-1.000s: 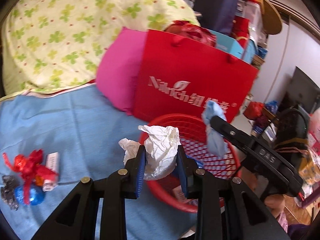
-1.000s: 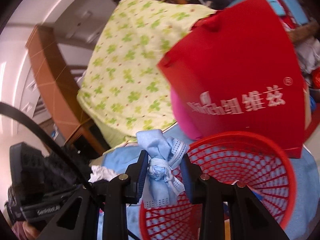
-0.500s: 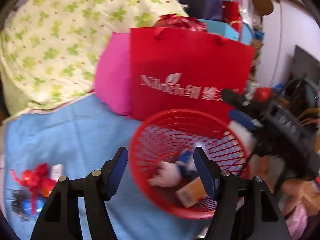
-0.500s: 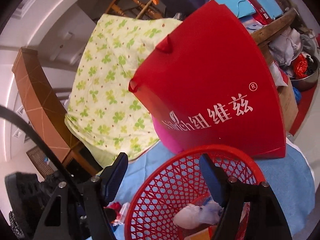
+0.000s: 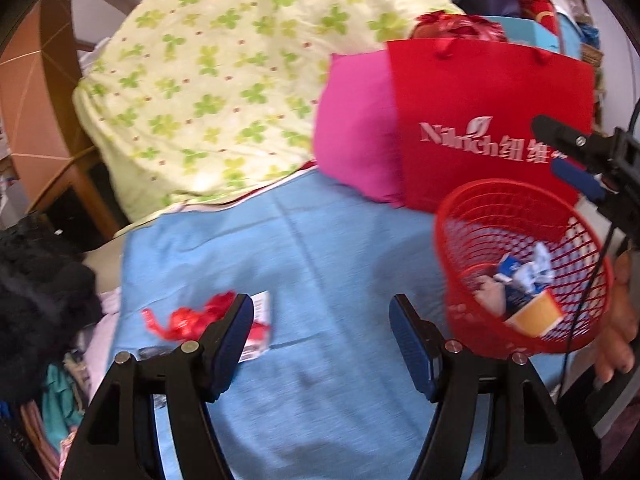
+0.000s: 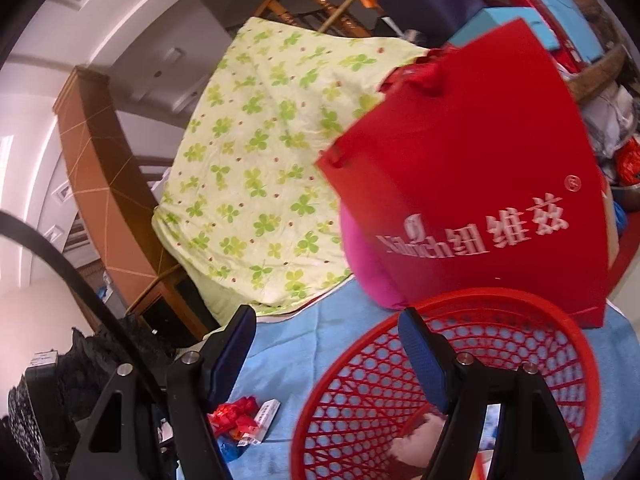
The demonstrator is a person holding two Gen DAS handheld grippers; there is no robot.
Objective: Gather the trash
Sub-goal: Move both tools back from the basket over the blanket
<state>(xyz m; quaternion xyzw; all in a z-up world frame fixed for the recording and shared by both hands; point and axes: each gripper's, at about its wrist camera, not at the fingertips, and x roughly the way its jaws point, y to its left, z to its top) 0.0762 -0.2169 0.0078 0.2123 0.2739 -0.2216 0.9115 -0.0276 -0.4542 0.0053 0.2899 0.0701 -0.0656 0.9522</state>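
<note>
A red mesh basket (image 5: 452, 280) stands on a blue cloth (image 5: 320, 260) and holds crumpled paper, a blue mask and an orange box (image 5: 534, 314). It also shows in the right wrist view (image 6: 360, 392). My left gripper (image 5: 322, 332) is open and empty over the cloth, left of the basket. A red wrapper (image 5: 188, 320) and a small white box (image 5: 260, 328) lie by its left finger. My right gripper (image 6: 326, 348) is open and empty above the basket's near rim; it also appears in the left wrist view (image 5: 568, 156).
A red paper bag (image 5: 492, 120) and a pink cushion (image 5: 352, 132) stand behind the basket. A clover-print quilt (image 5: 224, 80) lies beyond the cloth. Dark clothing (image 5: 36, 280) sits at the left. The red wrapper and white box also show in the right wrist view (image 6: 240, 420).
Both grippers opened and dropped the white paper and the blue mask into the basket. The left gripper then swung left, toward the wrapper and box.
</note>
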